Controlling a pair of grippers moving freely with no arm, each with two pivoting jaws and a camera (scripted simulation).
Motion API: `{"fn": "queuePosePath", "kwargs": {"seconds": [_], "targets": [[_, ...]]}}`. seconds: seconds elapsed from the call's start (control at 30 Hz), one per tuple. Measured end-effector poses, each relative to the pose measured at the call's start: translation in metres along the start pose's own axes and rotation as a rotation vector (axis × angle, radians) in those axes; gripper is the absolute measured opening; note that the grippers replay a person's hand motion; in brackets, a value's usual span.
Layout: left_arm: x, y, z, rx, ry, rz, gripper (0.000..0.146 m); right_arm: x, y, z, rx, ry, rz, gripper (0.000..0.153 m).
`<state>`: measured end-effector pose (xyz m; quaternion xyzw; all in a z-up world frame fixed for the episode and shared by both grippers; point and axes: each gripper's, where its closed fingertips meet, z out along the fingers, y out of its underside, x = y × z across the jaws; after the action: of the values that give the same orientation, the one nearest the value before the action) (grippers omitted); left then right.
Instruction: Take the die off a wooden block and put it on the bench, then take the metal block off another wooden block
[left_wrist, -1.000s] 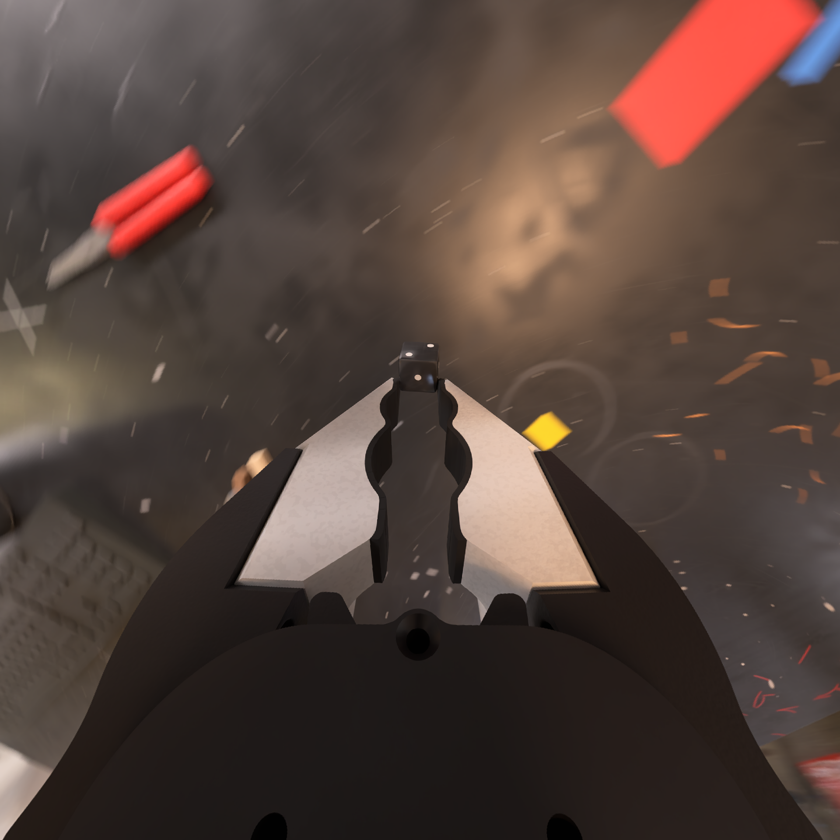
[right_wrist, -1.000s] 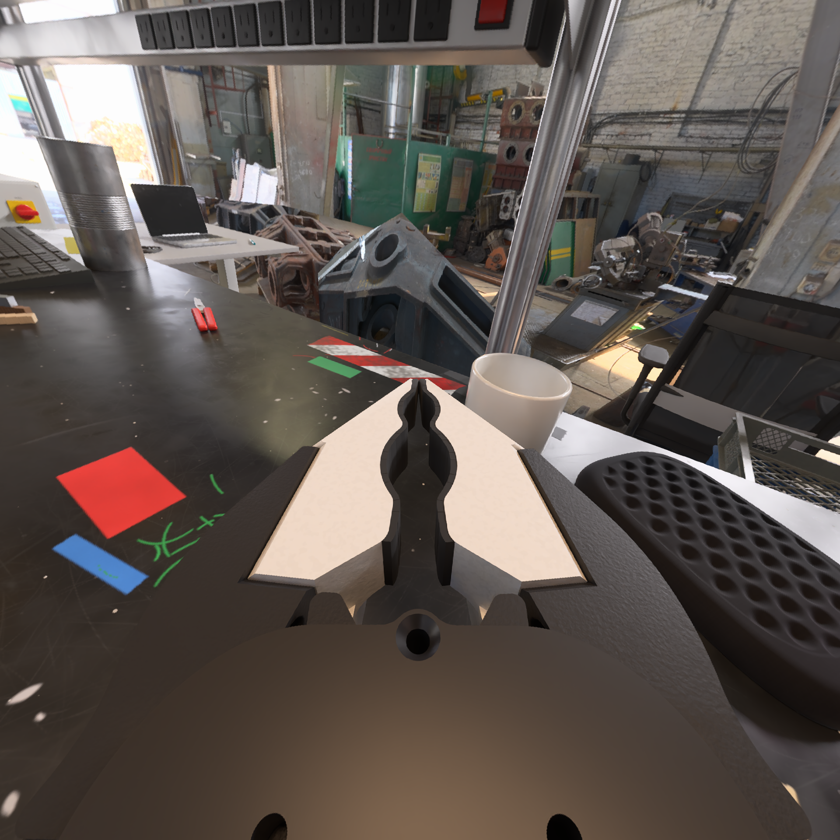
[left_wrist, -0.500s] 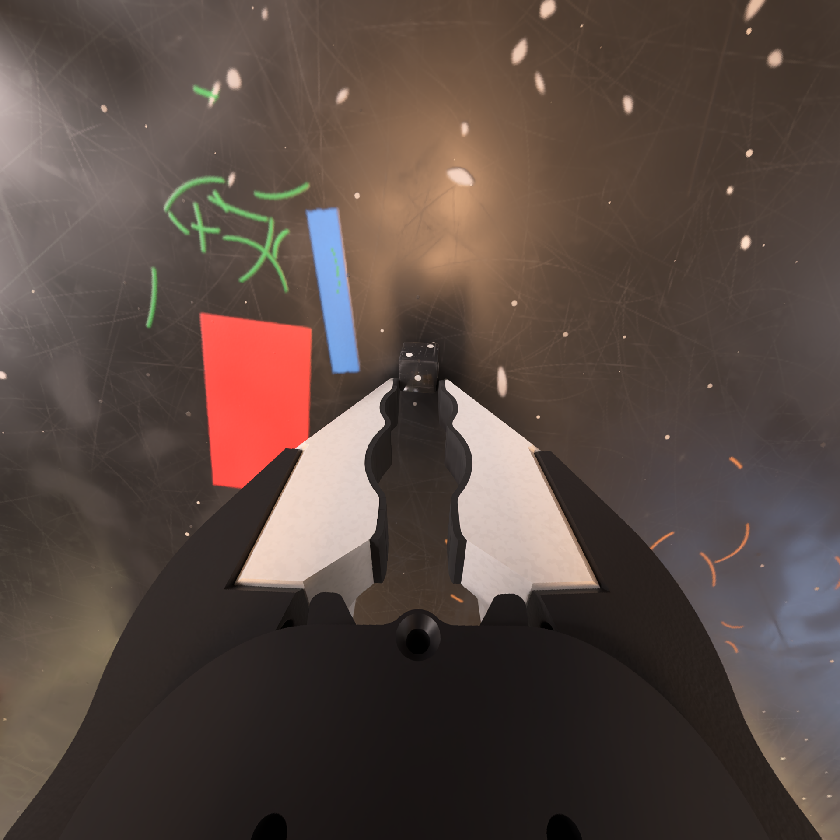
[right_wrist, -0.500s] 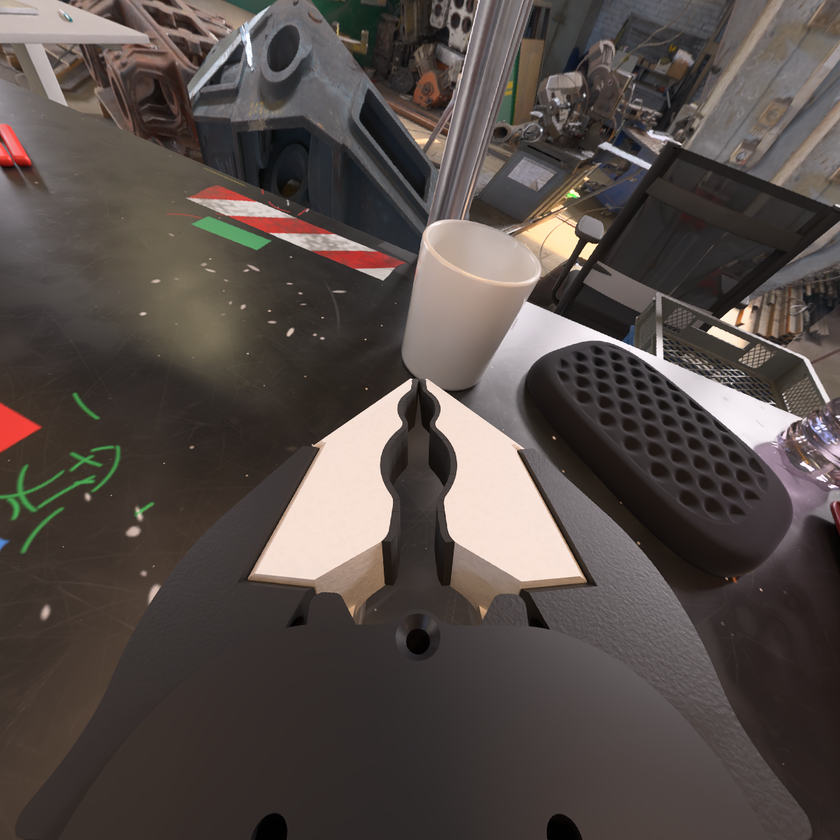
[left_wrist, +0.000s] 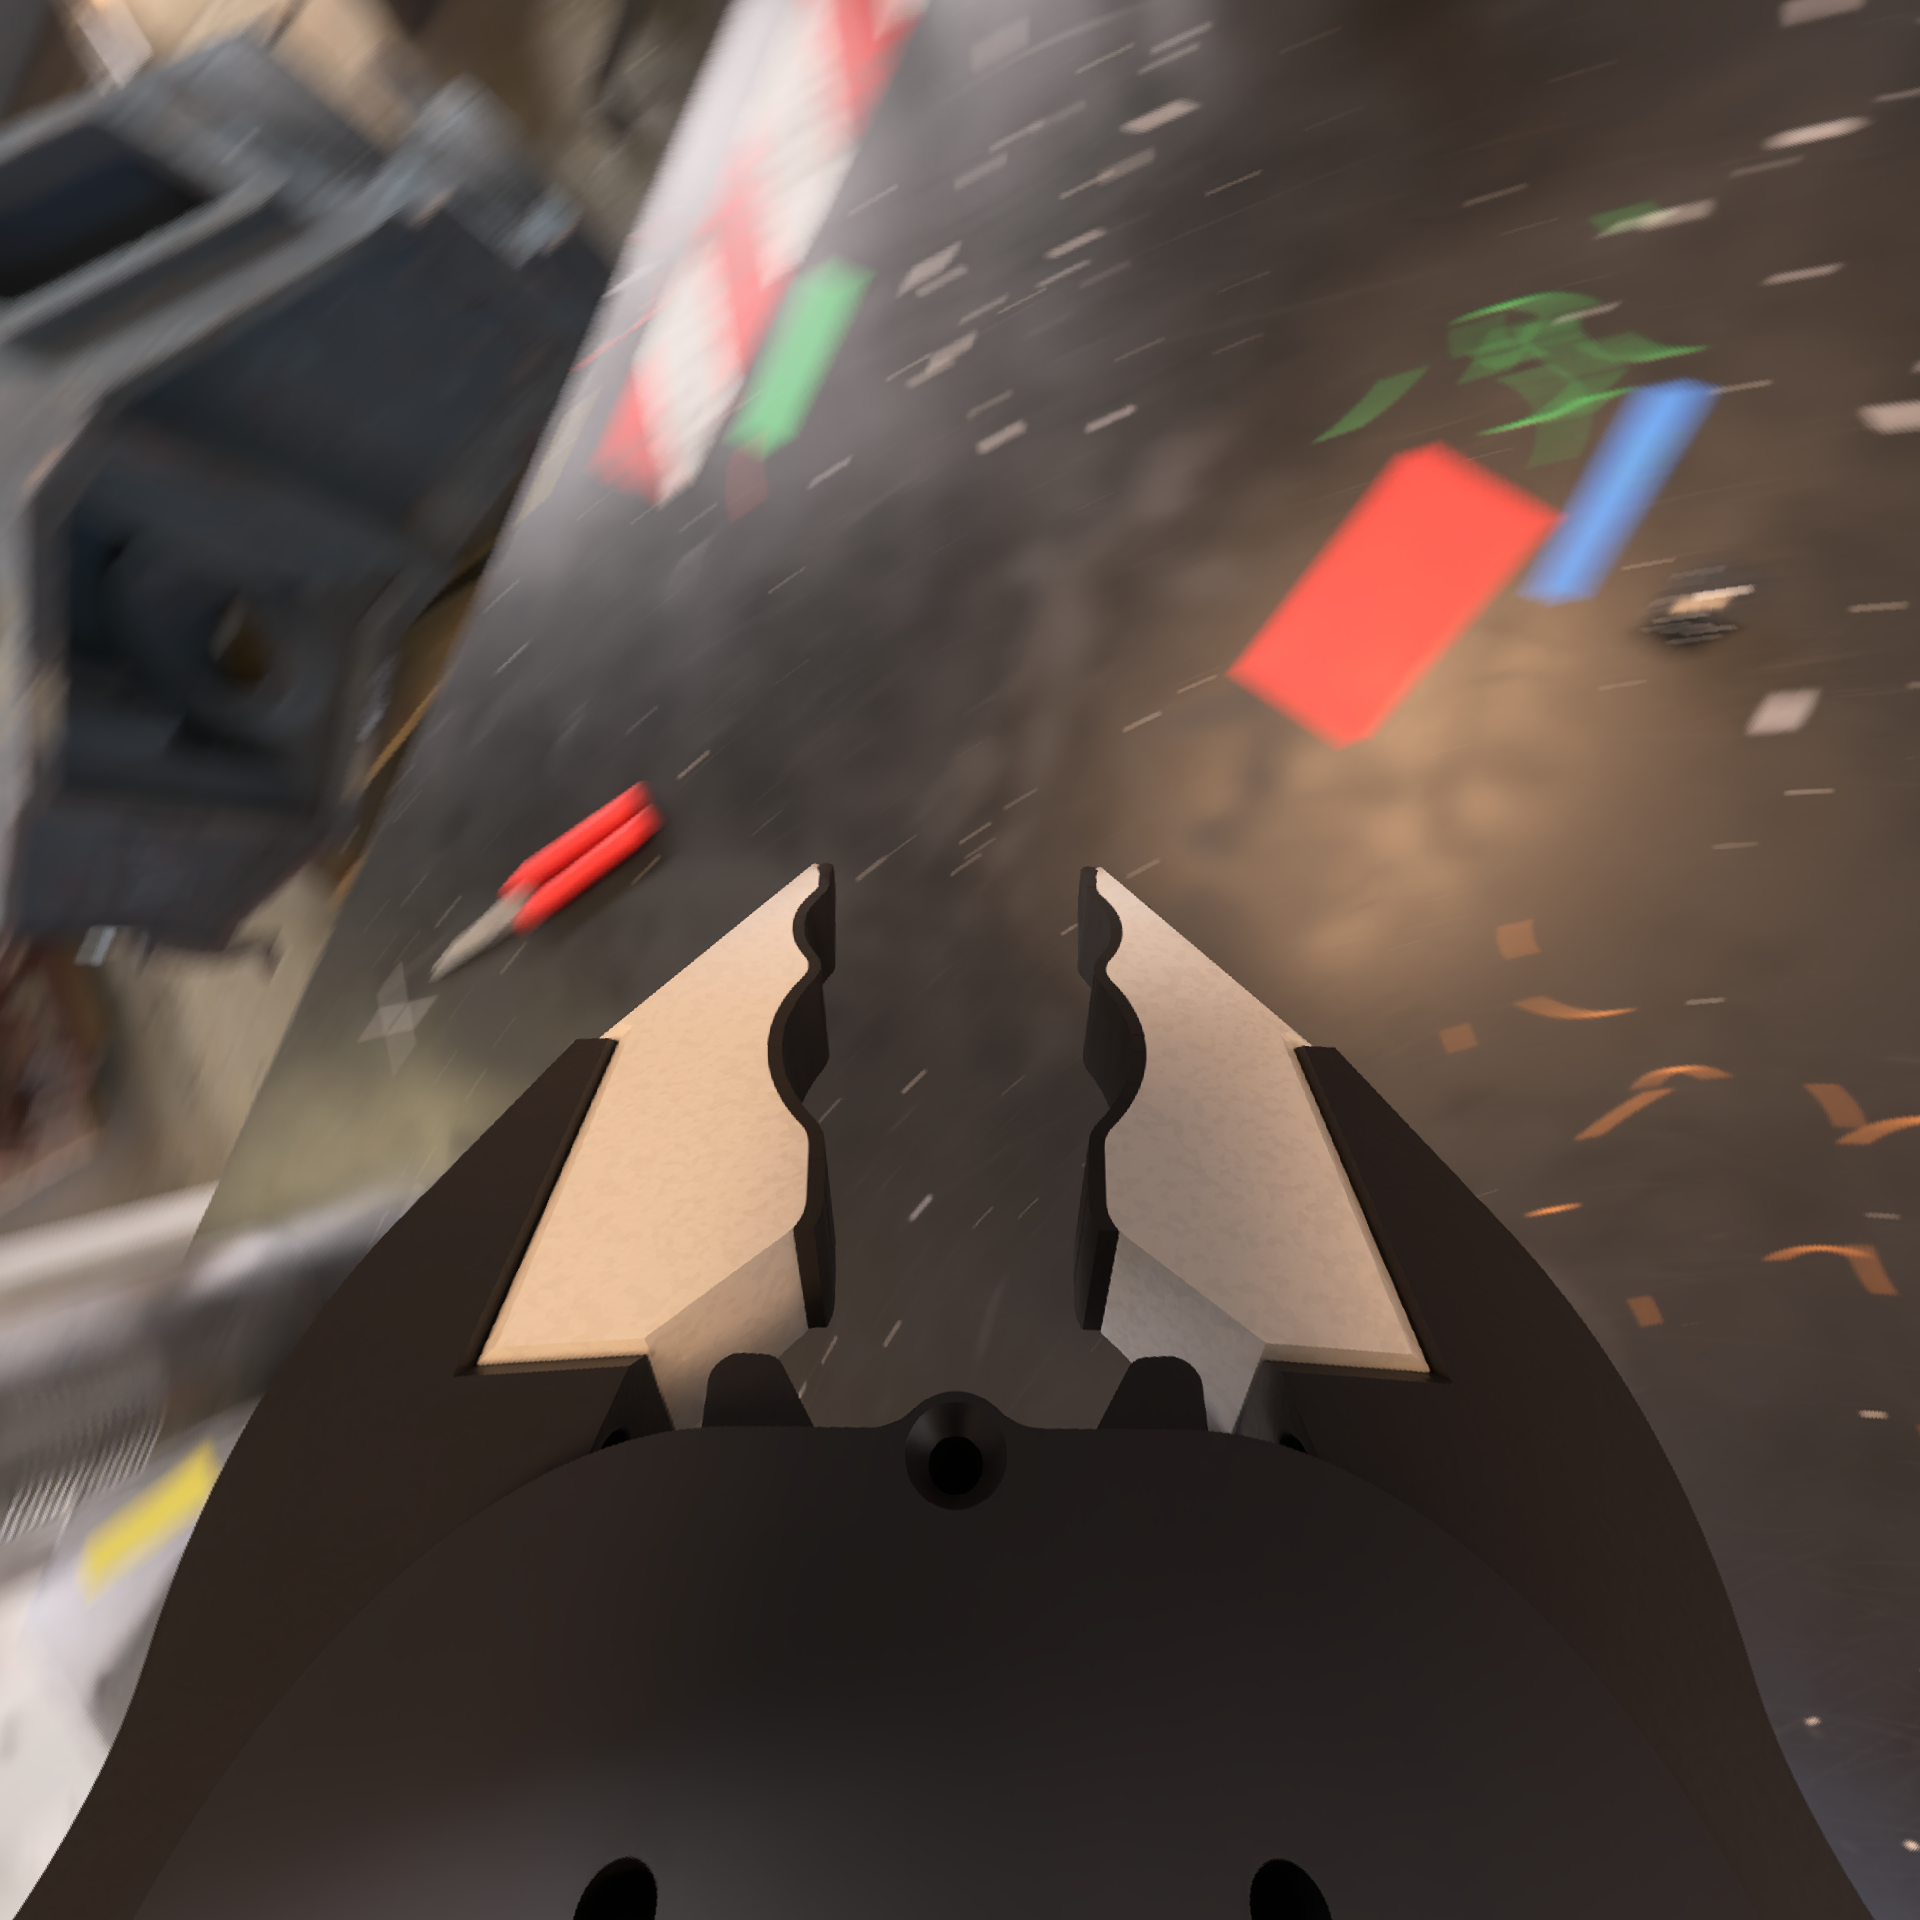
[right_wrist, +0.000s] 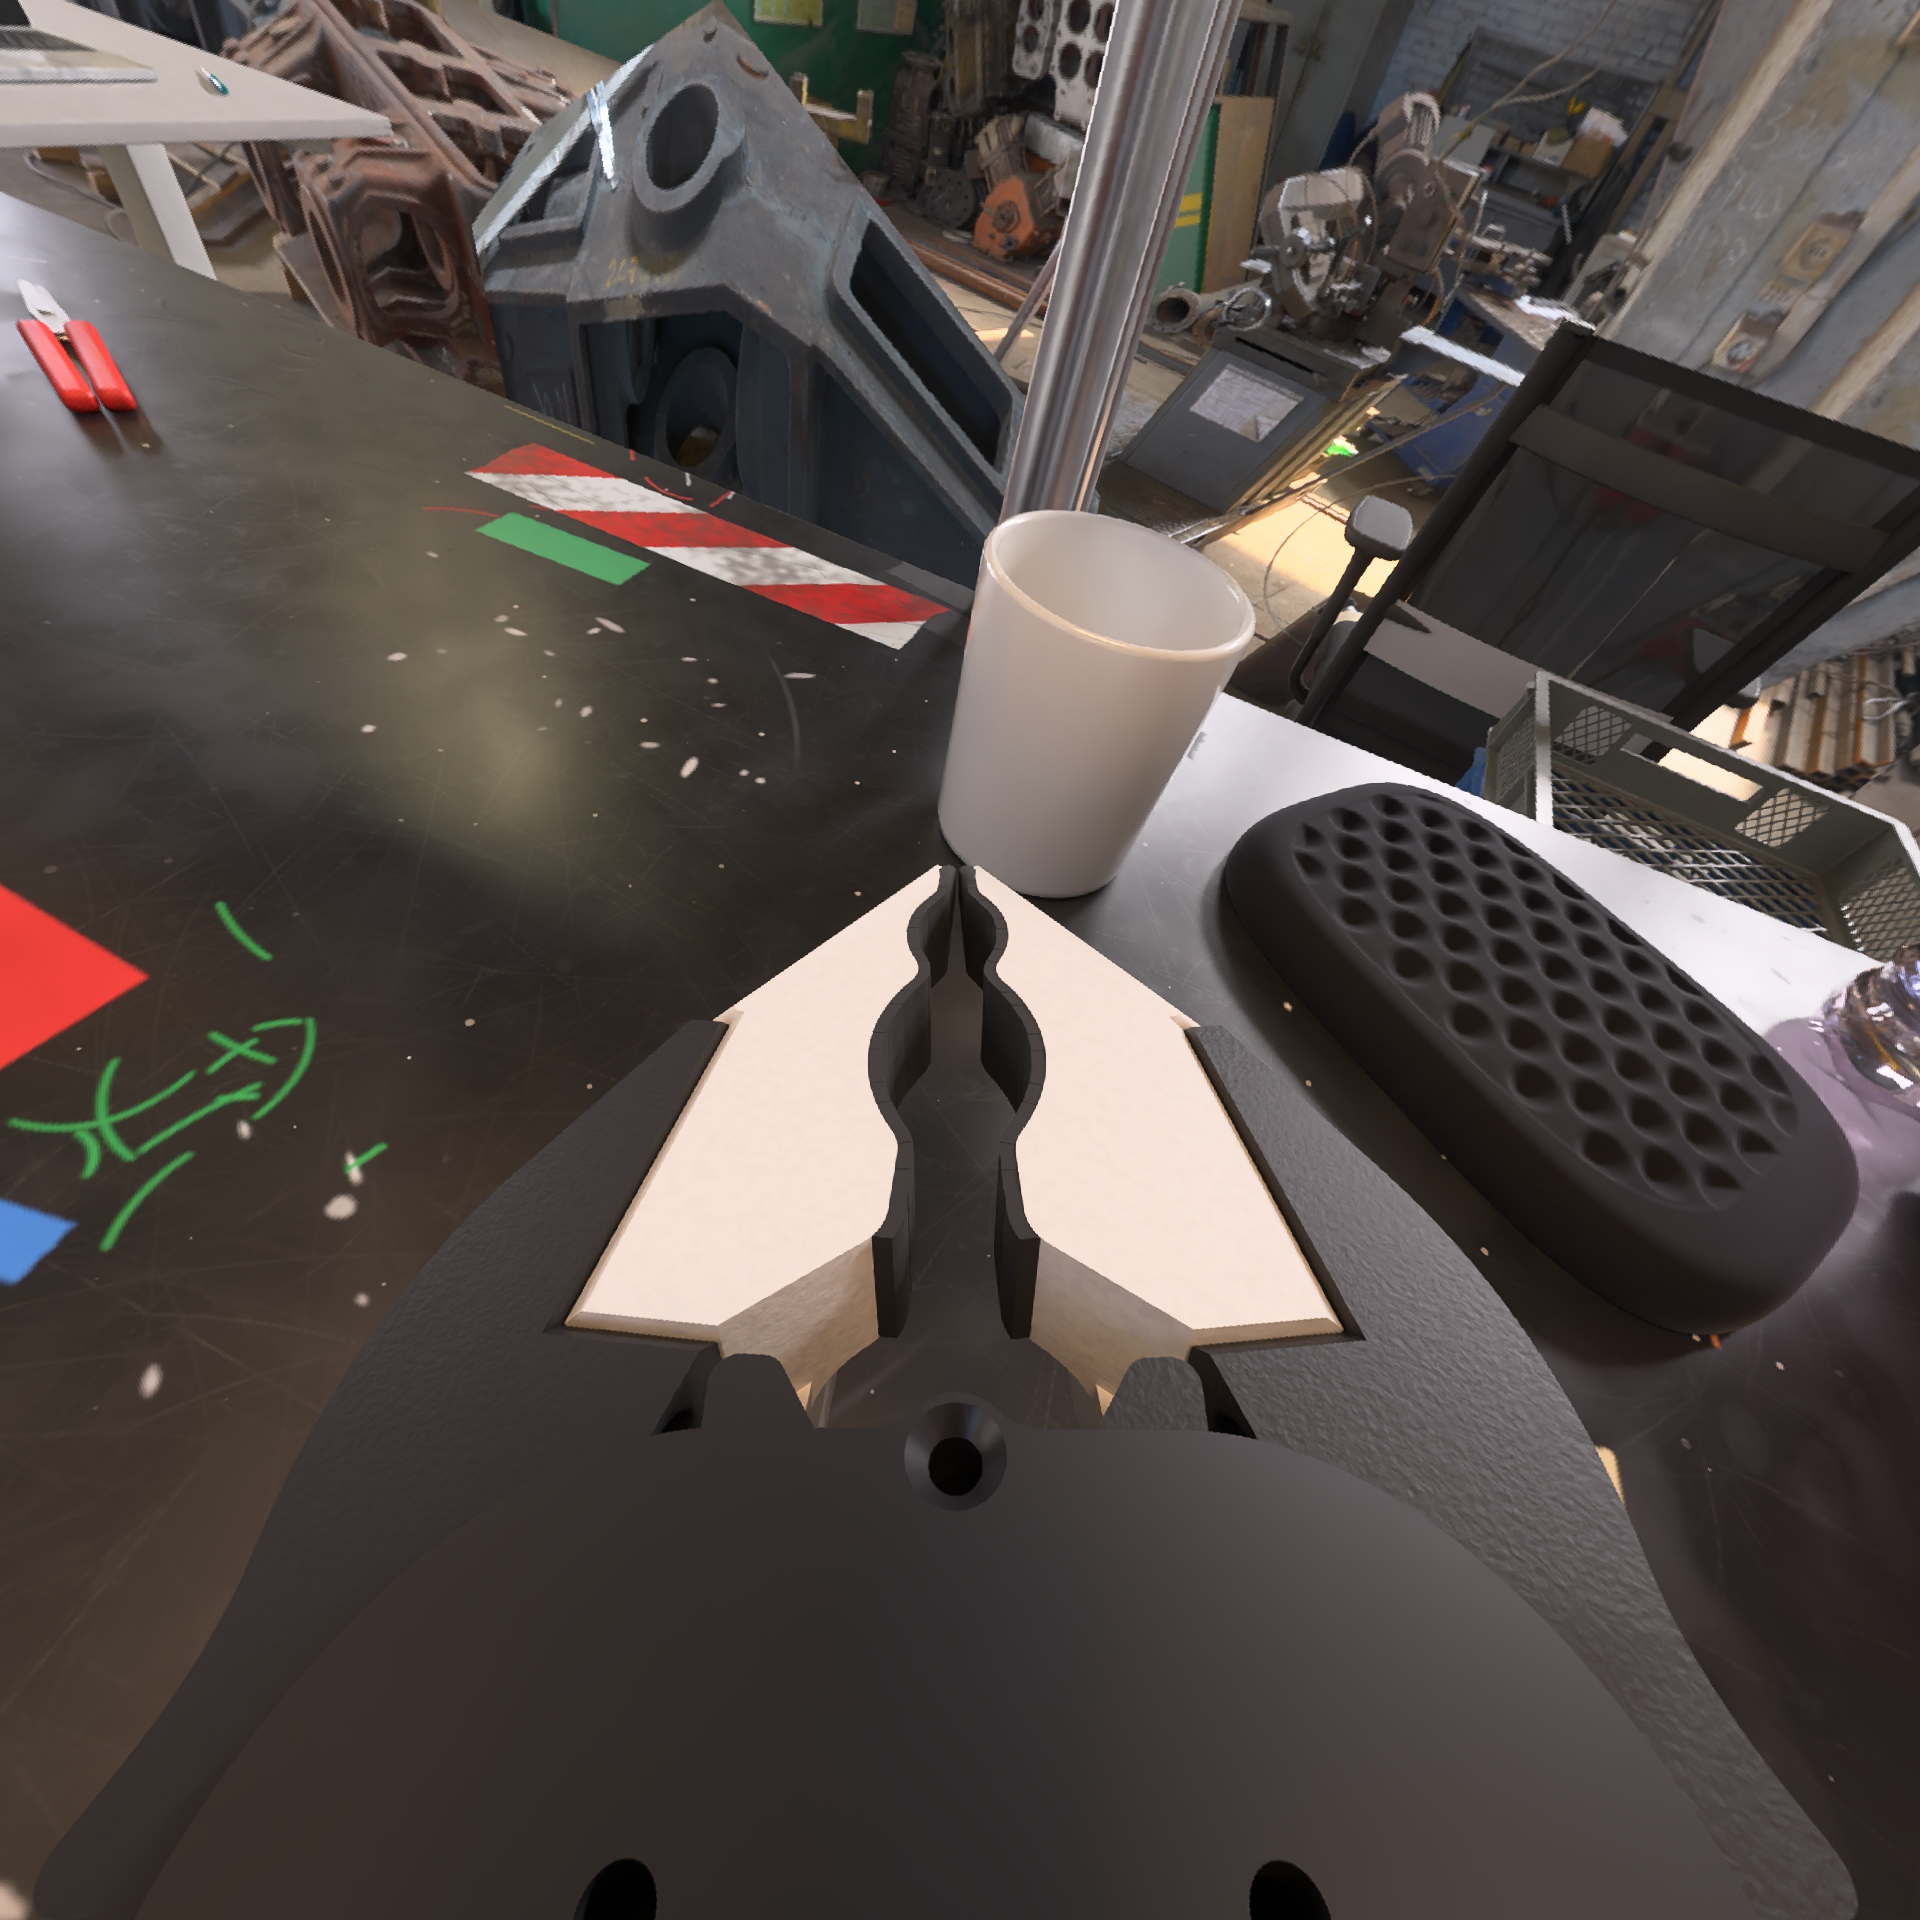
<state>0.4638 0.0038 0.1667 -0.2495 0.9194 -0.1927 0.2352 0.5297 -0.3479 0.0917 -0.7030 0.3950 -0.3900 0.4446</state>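
My left gripper (left_wrist: 956, 883) is open and empty above the dark bench (left_wrist: 935, 623); the view is blurred by motion. A small dark die (left_wrist: 1699, 615) with pale spots lies on the bench at the far right, just right of a blue tape strip (left_wrist: 1616, 488) and a red patch (left_wrist: 1392, 592). My right gripper (right_wrist: 958, 878) is shut with nothing between its fingers, its tips just in front of a white cup (right_wrist: 1091, 707). No wooden block or metal block shows in either view.
Red-handled pliers (left_wrist: 582, 862) lie left of my left gripper and also show in the right wrist view (right_wrist: 73, 358). A black perforated pad (right_wrist: 1538, 1049), a metal post (right_wrist: 1122, 239) and a wire basket (right_wrist: 1683, 821) stand by the cup. The bench edge runs along red-white striped tape (right_wrist: 707, 540).
My left gripper has opened and let go of the die, which now lies on the bench, and it has swung away fast. My right gripper has barely moved since half a second ago.
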Motion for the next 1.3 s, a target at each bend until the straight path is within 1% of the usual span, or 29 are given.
{"fn": "queuePosePath", "kwargs": {"seconds": [0.07,0.13,0.17,0.23,0.33,0.37,0.4,0.47,0.53,0.6,0.7,0.83,0.9,0.97,1.03,1.1,1.13,1.2,1.3], "targets": [[-0.066,0.042,-0.022,-0.081,-0.141,-0.131,0.042,0.000,0.000,0.000,0.000,-0.004,0.007,0.001],[-0.113,0.092,-0.028,-0.201,-0.213,-0.259,0.039,-0.001,0.000,0.001,0.000,-0.008,0.010,0.001],[-0.127,0.117,-0.024,-0.261,-0.211,-0.329,0.038,-0.001,0.001,0.001,0.000,-0.008,0.008,0.001],[-0.143,0.165,-0.007,-0.387,-0.165,-0.442,0.039,-0.002,0.001,0.001,0.000,-0.009,0.000,0.001],[-0.151,0.217,0.021,-0.534,-0.084,-0.548,0.042,-0.003,0.003,0.002,-0.003,-0.009,-0.011,0.001],[-0.153,0.229,0.028,-0.568,-0.062,-0.567,0.042,-0.004,0.003,0.002,-0.002,-0.010,-0.014,0.001],[-0.155,0.240,0.033,-0.604,-0.046,-0.549,0.042,-0.004,0.003,0.002,-0.002,-0.011,-0.018,0.001],[-0.161,0.258,0.038,-0.686,-0.030,-0.417,0.041,-0.005,0.004,0.003,-0.001,-0.016,-0.025,0.001],[-0.164,0.270,0.040,-0.764,-0.004,-0.278,0.042,-0.007,0.005,0.004,-0.002,-0.025,-0.033,0.001],[-0.165,0.276,0.043,-0.803,0.048,-0.172,0.046,-0.009,0.006,0.005,-0.003,-0.036,-0.039,0.001],[-0.164,0.281,0.051,-0.803,0.121,-0.056,0.049,-0.014,0.004,0.005,0.019,-0.063,-0.056,0.001],[-0.161,0.293,0.058,-0.846,0.197,0.039,0.051,-0.020,0.004,0.006,0.039,-0.089,-0.081,0.001],[-0.159,0.299,0.059,-0.877,0.235,0.063,0.052,-0.021,0.006,0.008,0.033,-0.093,-0.086,0.001],[-0.157,0.301,0.062,-0.873,0.259,0.080,0.052,-0.022,0.009,0.010,0.021,-0.098,-0.085,0.001],[-0.155,0.302,0.066,-0.865,0.277,0.084,0.046,-0.022,0.011,0.011,0.014,-0.103,-0.079,0.001],[-0.155,0.302,0.067,-0.863,0.291,0.081,0.037,-0.022,0.012,0.012,0.008,-0.105,-0.076,0.001],[-0.153,0.303,0.067,-0.866,0.308,0.065,0.031,-0.022,0.013,0.012,0.004,-0.105,-0.075,0.001],[-0.152,0.304,0.066,-0.878,0.326,0.047,0.009,-0.022,0.014,0.013,0.001,-0.106,-0.074,0.001],[-0.154,0.300,0.065,-0.875,0.277,0.051,0.009,-0.022,0.013,0.013,0.003,-0.105,-0.072,0.001]]}}
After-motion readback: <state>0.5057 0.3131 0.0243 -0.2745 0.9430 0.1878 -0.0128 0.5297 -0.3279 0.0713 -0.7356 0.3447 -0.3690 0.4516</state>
